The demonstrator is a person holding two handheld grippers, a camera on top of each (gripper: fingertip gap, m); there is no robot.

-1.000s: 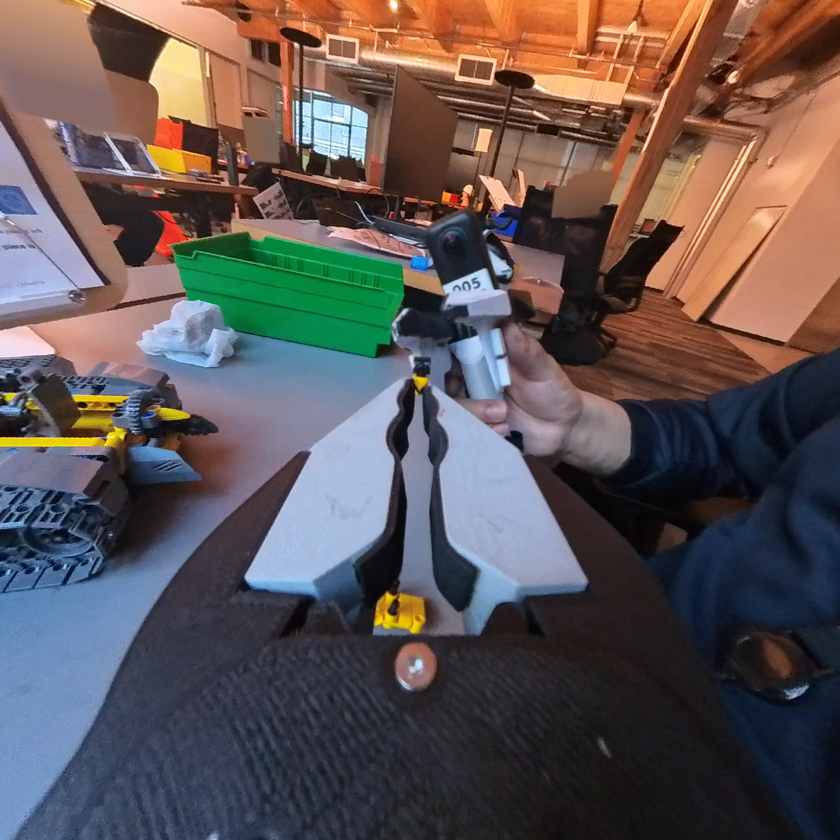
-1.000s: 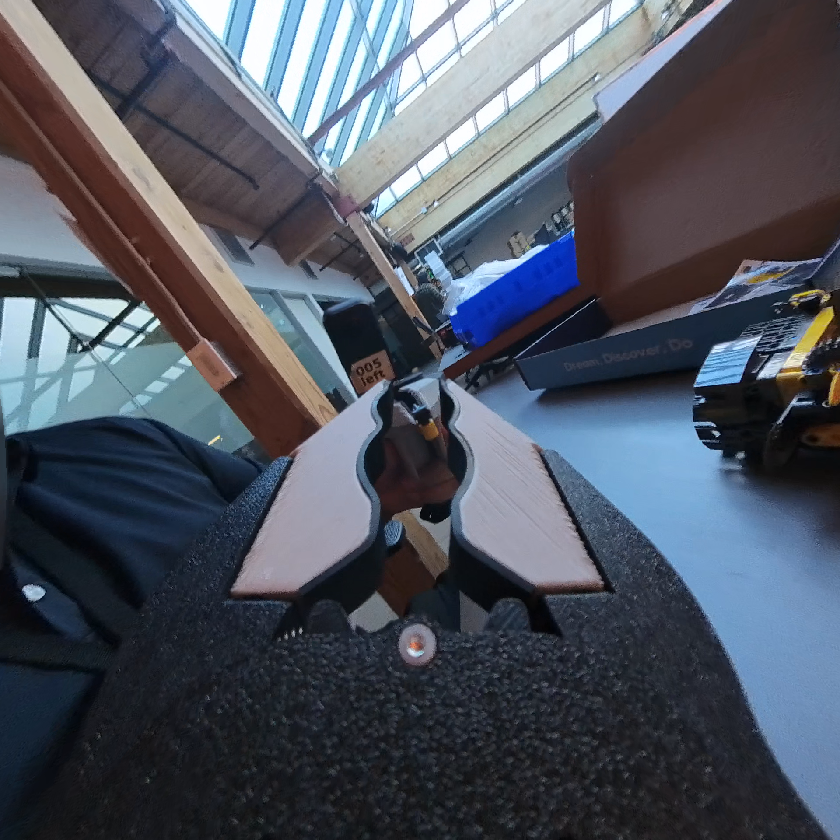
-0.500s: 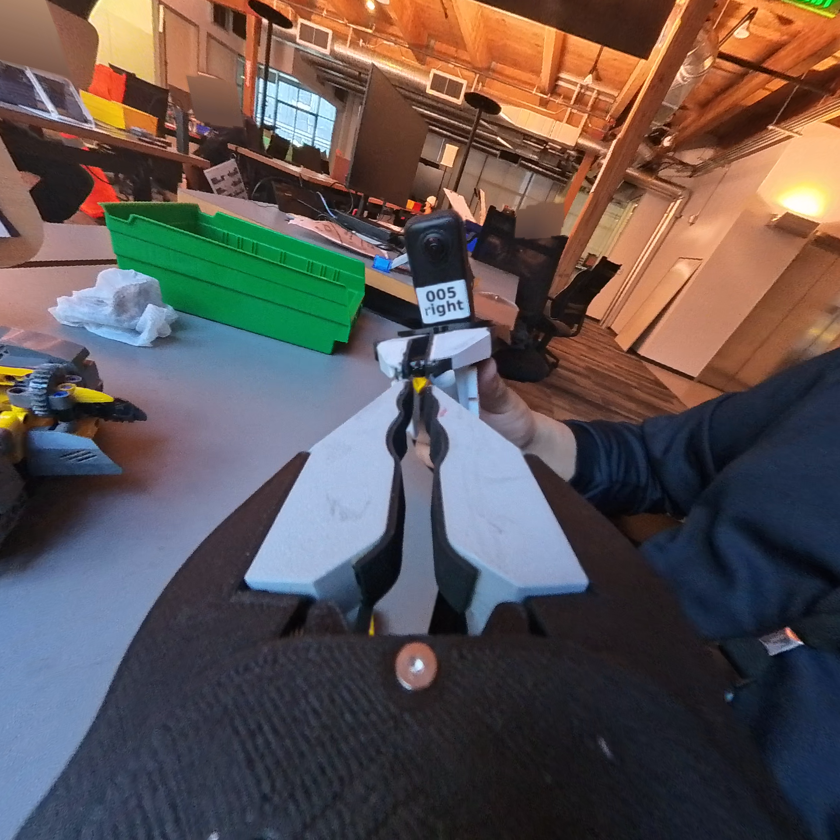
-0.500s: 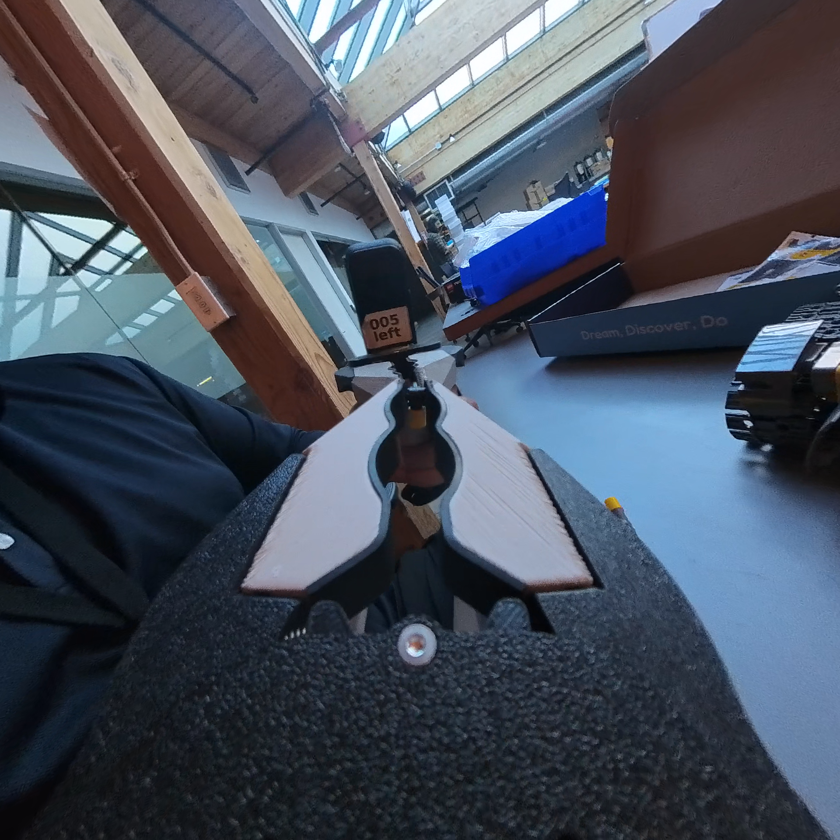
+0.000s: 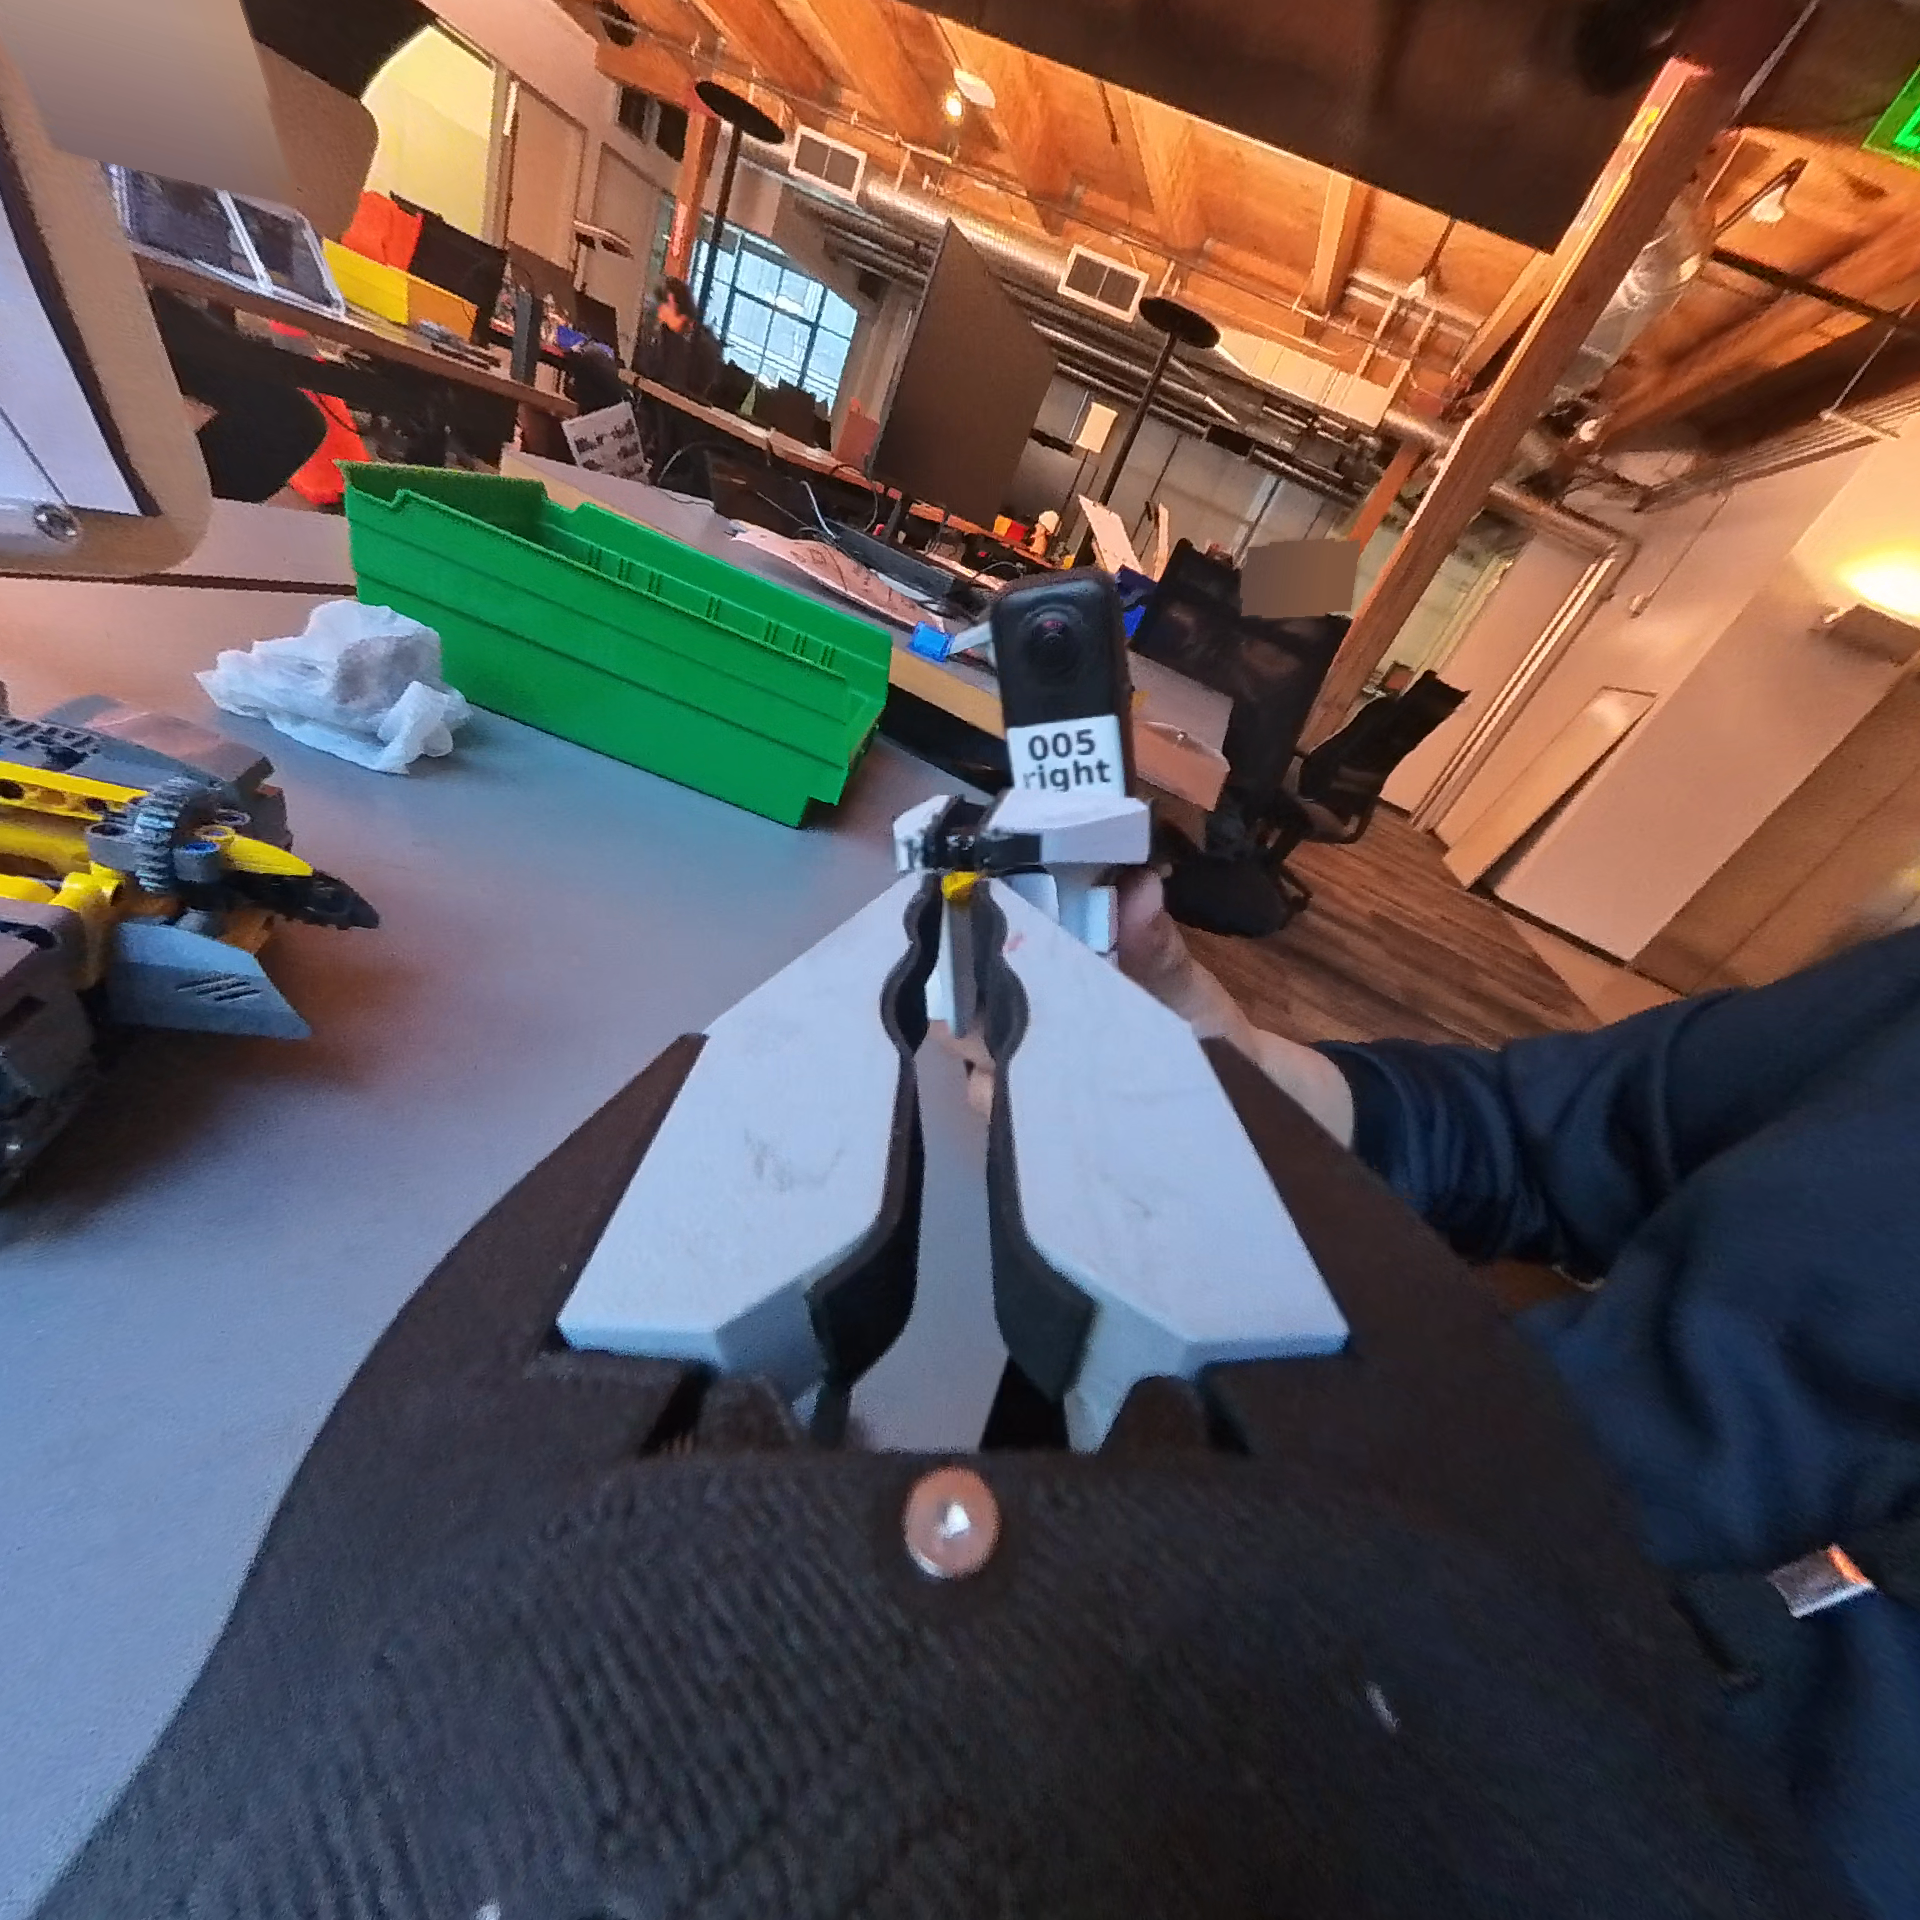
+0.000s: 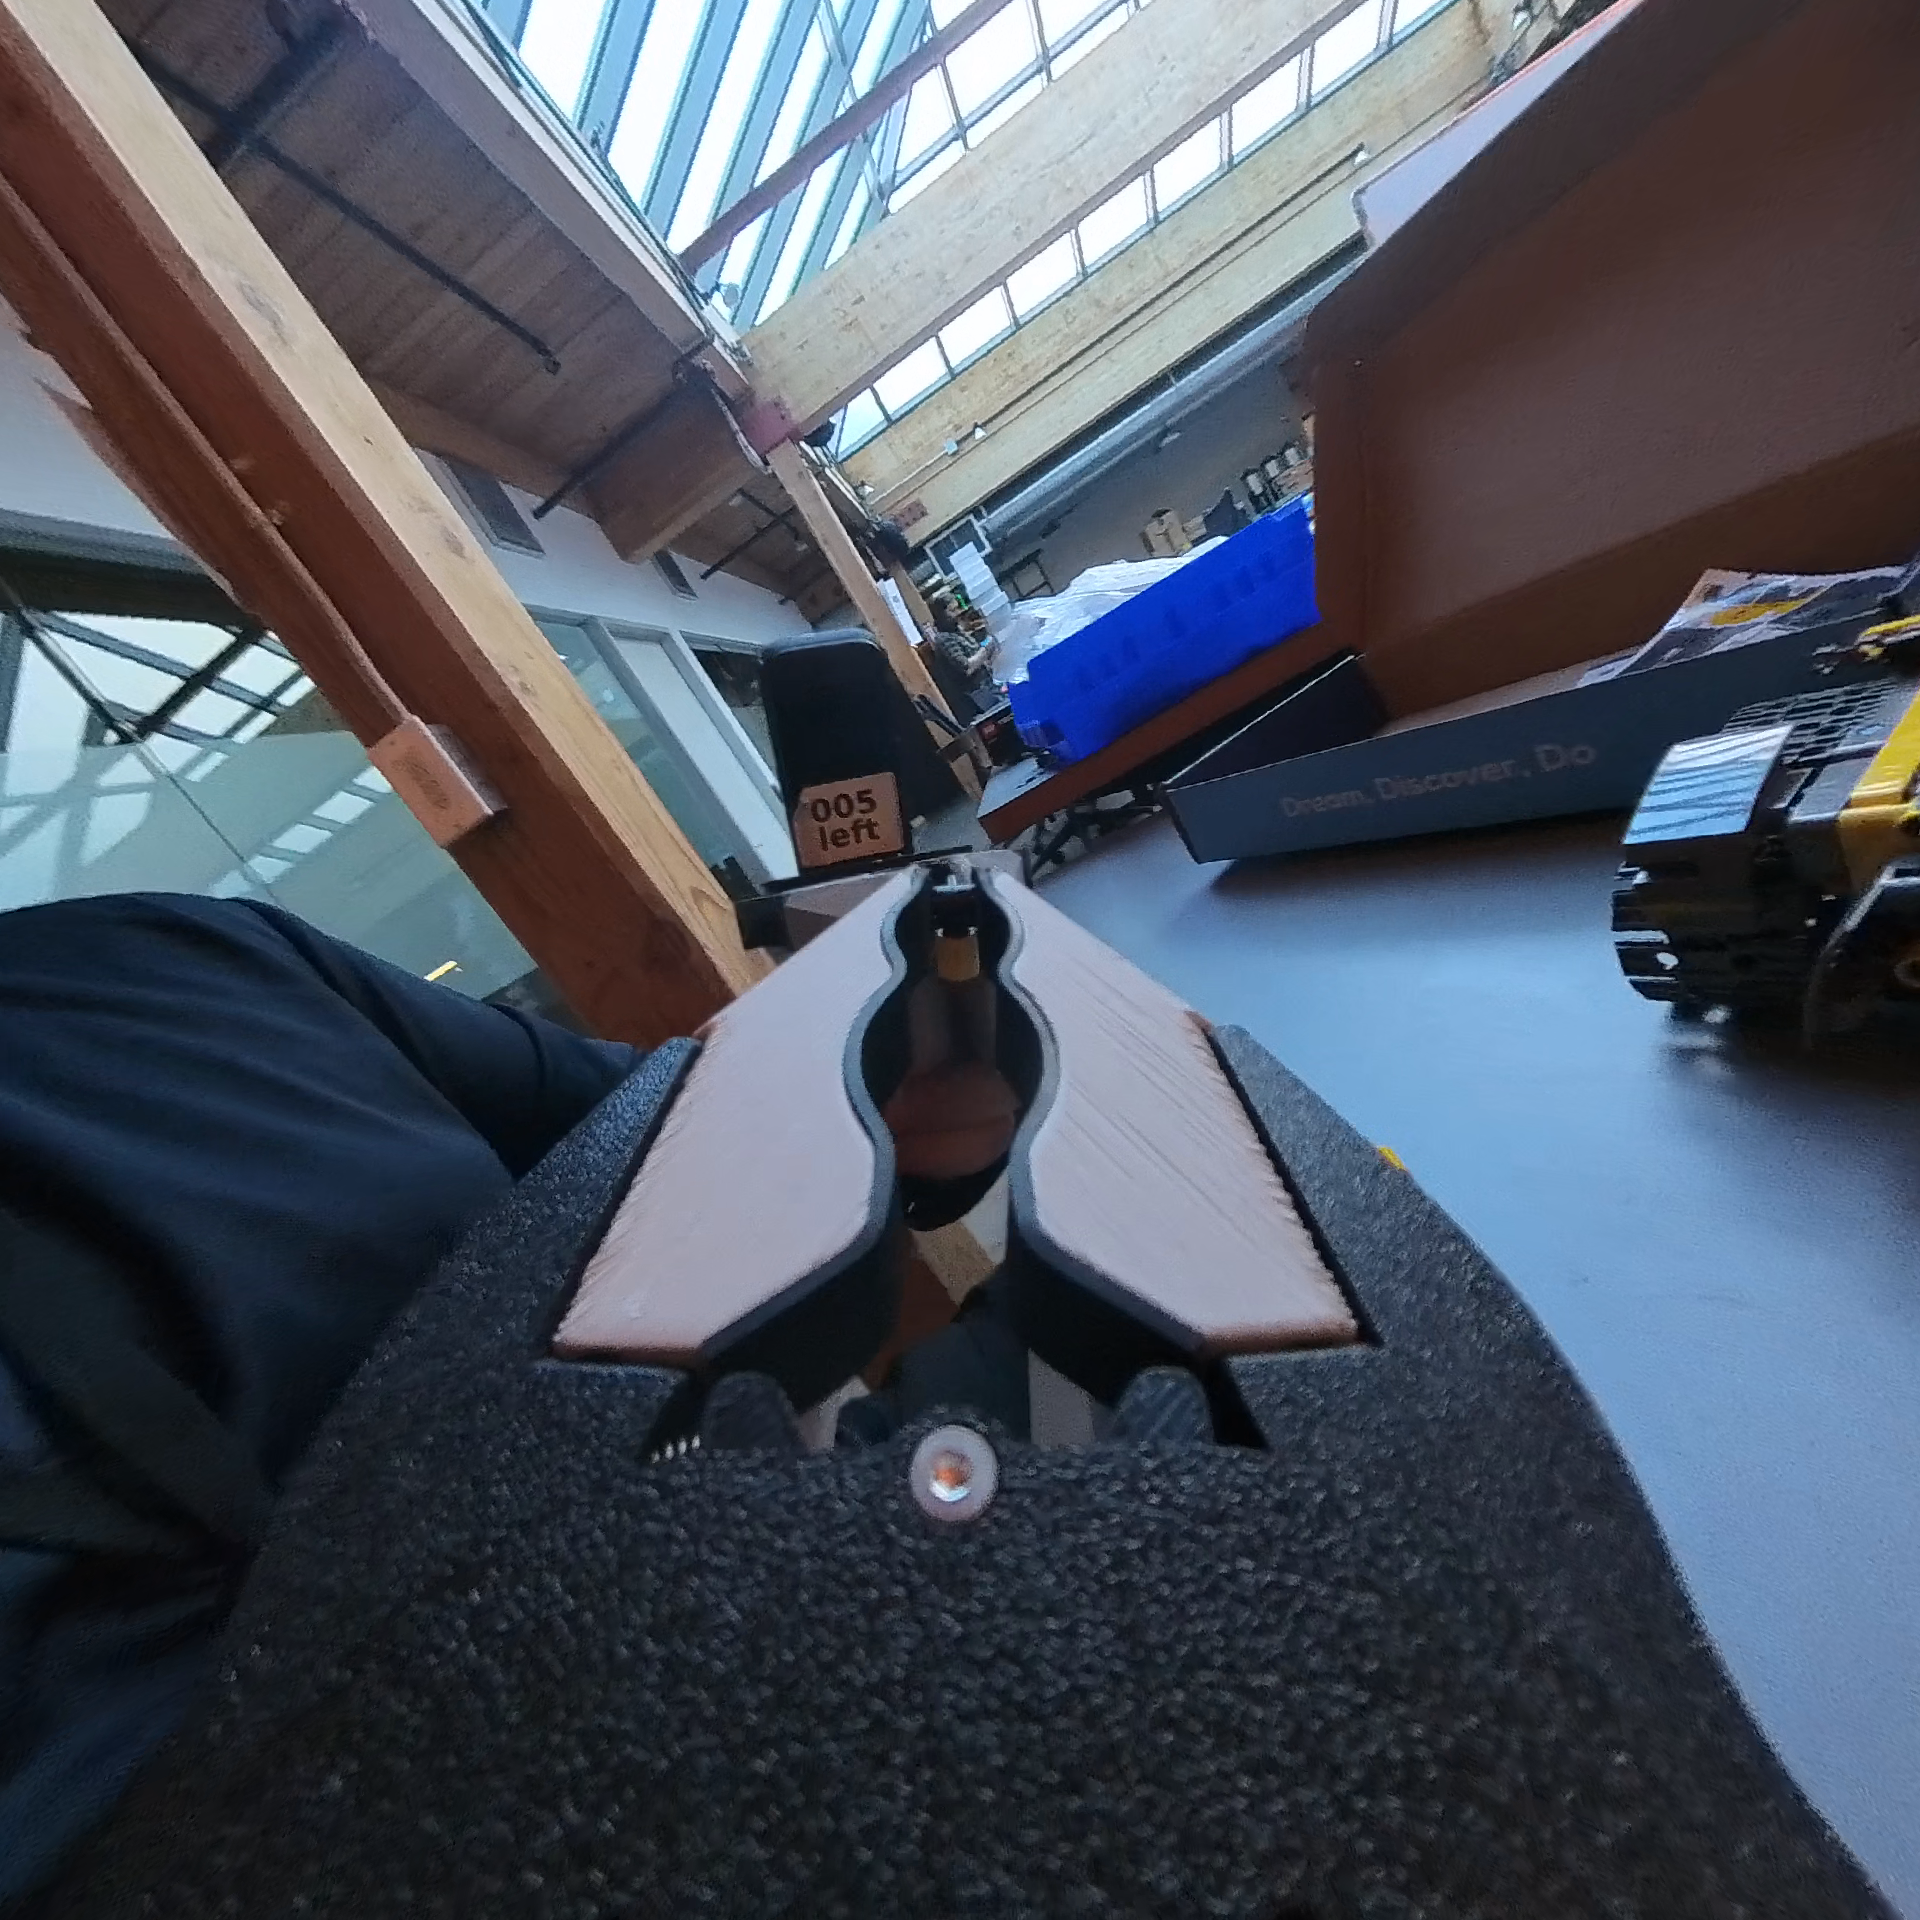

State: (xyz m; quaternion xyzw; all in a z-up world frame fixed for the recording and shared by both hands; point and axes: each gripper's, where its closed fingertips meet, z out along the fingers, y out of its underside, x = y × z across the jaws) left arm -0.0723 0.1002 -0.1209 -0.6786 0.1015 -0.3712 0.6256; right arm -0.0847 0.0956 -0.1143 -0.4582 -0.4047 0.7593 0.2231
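Observation:
My left gripper (image 5: 951, 899) and my right gripper (image 6: 951, 899) meet tip to tip above the grey table (image 5: 499, 987). Both are shut on one small yellow and black toy pin (image 5: 961, 883), which also shows between the right fingers in the right wrist view (image 6: 954, 951). In the left wrist view the right gripper (image 5: 977, 847) faces me head on, with its black camera (image 5: 1060, 665) above and a hand (image 5: 1174, 977) holding it. In the right wrist view the left gripper's camera (image 6: 842, 727) stands just beyond the tips.
A black and yellow tracked toy vehicle (image 5: 125, 894) sits on the table; it also shows in the right wrist view (image 6: 1787, 831). Behind it are a green bin (image 5: 623, 644), a crumpled white bag (image 5: 332, 686) and a flat cardboard box (image 6: 1455, 769). A dark sleeve (image 5: 1662, 1143) fills the right side. The grippers are tip to tip, or close to it.
The right gripper turned to face the left one head on and its fingers closed onto the pin. The left gripper kept its hold; both views shifted slightly.

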